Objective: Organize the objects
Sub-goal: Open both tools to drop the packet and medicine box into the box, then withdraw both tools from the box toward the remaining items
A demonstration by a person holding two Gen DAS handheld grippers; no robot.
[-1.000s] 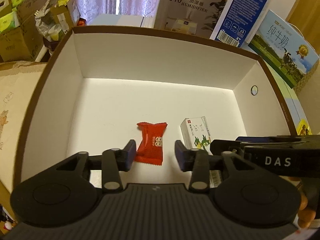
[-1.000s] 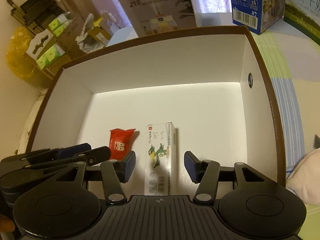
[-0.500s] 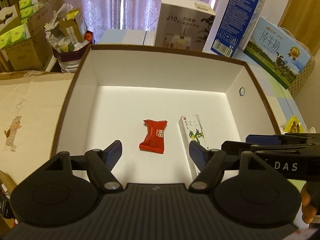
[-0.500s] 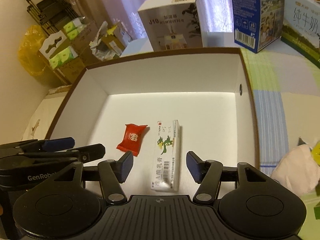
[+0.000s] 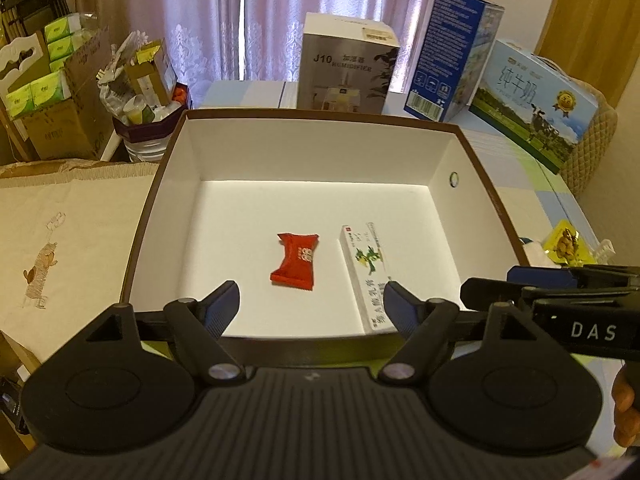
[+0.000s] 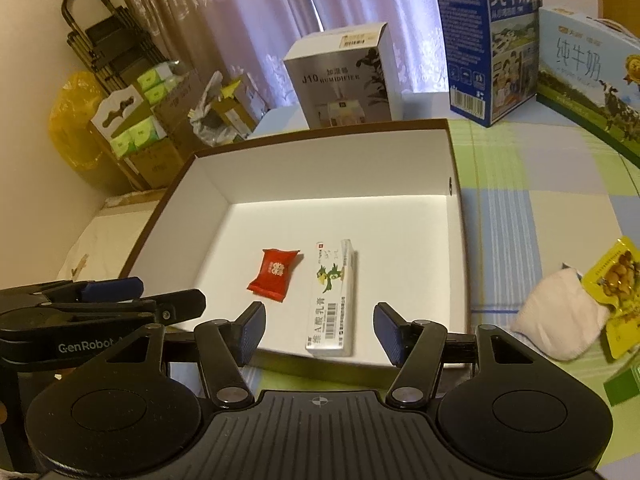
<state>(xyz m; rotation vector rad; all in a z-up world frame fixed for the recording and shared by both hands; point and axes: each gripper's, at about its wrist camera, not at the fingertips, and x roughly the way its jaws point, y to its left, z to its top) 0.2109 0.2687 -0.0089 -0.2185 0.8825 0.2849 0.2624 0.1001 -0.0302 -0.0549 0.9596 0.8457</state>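
A brown-rimmed white box (image 5: pixel 160 176) (image 6: pixel 456 184) holds a red candy packet (image 5: pixel 297 261) (image 6: pixel 273 274) and, to its right, a long white ointment carton (image 5: pixel 366 276) (image 6: pixel 331 301) with a green bird print. My left gripper (image 5: pixel 311 307) hovers open above the box's near edge with nothing between its fingers. My right gripper (image 6: pixel 319 331) is open too, over the near edge in line with the carton. Each gripper shows at the side of the other's view. On the cloth right of the box lie a white pouch (image 6: pixel 558 314) and a yellow snack packet (image 6: pixel 616 280) (image 5: pixel 566 240).
Behind the box stand a humidifier carton (image 5: pixel 346 68) (image 6: pixel 344 76), a tall blue milk carton (image 5: pixel 450 52) (image 6: pixel 490 36) and a wide milk case (image 5: pixel 534 102) (image 6: pixel 588 76). Cardboard boxes of tissue packs (image 5: pixel 48 92) (image 6: pixel 140 128) crowd the left. A beige embroidered cloth (image 5: pixel 52 248) lies left of the box.
Both grippers have pulled back and up out of the box and opened wider. The candy packet and the carton stay lying on the box floor.
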